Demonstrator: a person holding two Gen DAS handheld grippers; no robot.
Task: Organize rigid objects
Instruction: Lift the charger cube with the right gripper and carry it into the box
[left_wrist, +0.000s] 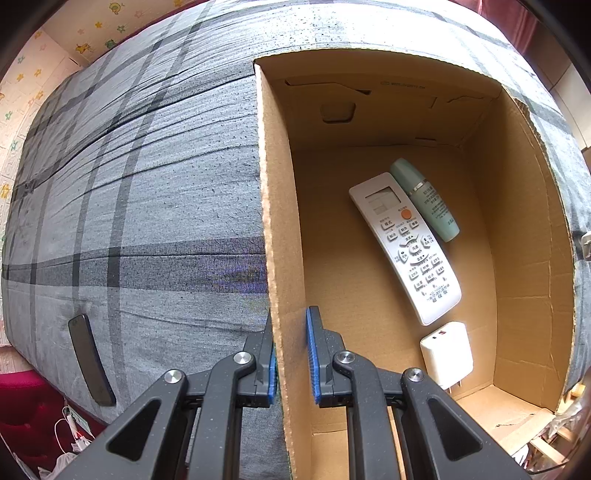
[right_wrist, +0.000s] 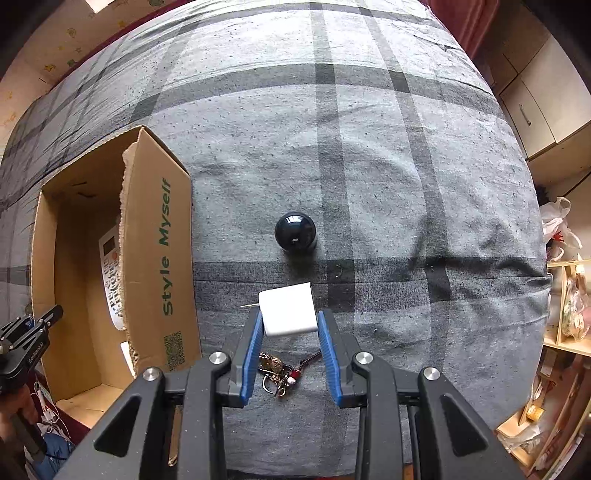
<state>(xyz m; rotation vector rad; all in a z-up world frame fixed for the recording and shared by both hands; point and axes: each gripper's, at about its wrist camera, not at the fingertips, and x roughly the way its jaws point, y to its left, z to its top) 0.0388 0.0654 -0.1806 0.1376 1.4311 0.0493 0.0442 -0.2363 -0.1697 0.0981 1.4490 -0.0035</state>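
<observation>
Left gripper (left_wrist: 291, 354) pointing down, fingers clamped on box wall (left_wrist: 275, 258), right gripper (right_wrist: 290, 332) pointing down, pinching white charger (right_wrist: 288, 308).

Both pictures are bright and sharp, with soft daylight and no hard shadows. The round lens bends everything, so the bed (right_wrist: 369, 147) bulges like a ball and the corners go black. The dark ball (right_wrist: 295, 231) has small shiny spots.
</observation>
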